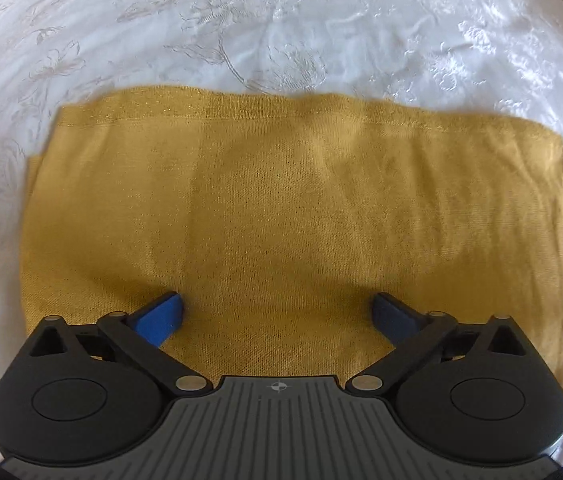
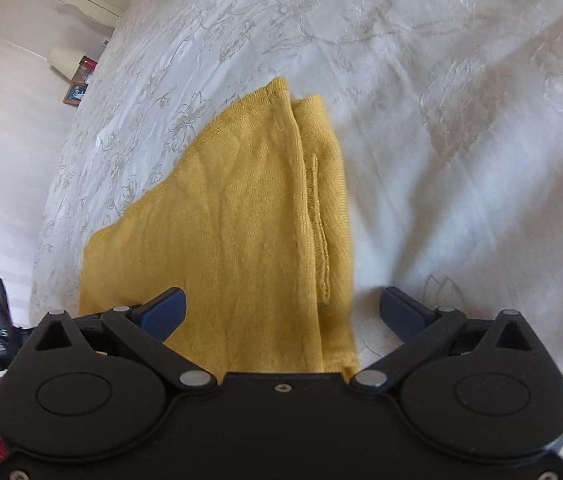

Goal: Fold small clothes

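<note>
Apparently mid-fold, the left gripper (image 1: 277, 312) and right gripper (image 2: 283, 308) hovered, fingers apart and empty, over the mustard-yellow knitted garment (image 1: 289, 208) on the white embroidered bedspread (image 1: 281, 28), needing an edge pinched next

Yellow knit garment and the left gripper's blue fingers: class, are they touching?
Cannot tell. In the left wrist view the open left gripper hangs over the yellow knit garment, but looking down from above hides any gap or contact.

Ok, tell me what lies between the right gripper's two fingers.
The yellow garment, its folded edge, plus white bedspread beside it; right wrist view.
</note>
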{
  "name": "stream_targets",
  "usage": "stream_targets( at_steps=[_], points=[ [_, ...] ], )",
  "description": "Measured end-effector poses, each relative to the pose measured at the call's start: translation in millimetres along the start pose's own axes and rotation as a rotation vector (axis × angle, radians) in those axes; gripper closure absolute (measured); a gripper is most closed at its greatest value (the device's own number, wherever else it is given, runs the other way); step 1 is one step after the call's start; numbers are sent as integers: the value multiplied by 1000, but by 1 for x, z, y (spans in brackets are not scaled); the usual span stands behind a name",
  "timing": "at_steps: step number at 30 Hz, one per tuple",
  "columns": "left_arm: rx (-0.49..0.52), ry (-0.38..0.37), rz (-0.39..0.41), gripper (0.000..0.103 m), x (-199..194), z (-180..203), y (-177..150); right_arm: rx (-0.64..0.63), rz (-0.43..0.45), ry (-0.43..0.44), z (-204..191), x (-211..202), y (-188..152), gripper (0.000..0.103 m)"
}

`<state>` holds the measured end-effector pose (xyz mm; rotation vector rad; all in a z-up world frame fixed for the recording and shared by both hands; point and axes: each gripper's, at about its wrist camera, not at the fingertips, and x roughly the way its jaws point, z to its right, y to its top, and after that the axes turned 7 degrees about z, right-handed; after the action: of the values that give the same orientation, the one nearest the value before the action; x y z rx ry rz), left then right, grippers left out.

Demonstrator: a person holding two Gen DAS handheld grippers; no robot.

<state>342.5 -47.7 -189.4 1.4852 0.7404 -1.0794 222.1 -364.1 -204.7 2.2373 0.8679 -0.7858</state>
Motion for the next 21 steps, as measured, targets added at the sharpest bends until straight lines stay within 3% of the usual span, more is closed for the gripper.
stream_targets(
  at_steps=[4, 9, 21],
  points=[
    [-10, 45, -11, 0, 4, 7, 0, 69, -13, 75, 11, 11, 7, 0],
    [-10, 43, -31, 0, 7, 5, 2, 184, -6, 126, 24, 16, 12, 0],
    [1, 61, -56, 0, 10, 10, 11, 149, -11, 185, 30, 14, 10, 0]
  ],
)
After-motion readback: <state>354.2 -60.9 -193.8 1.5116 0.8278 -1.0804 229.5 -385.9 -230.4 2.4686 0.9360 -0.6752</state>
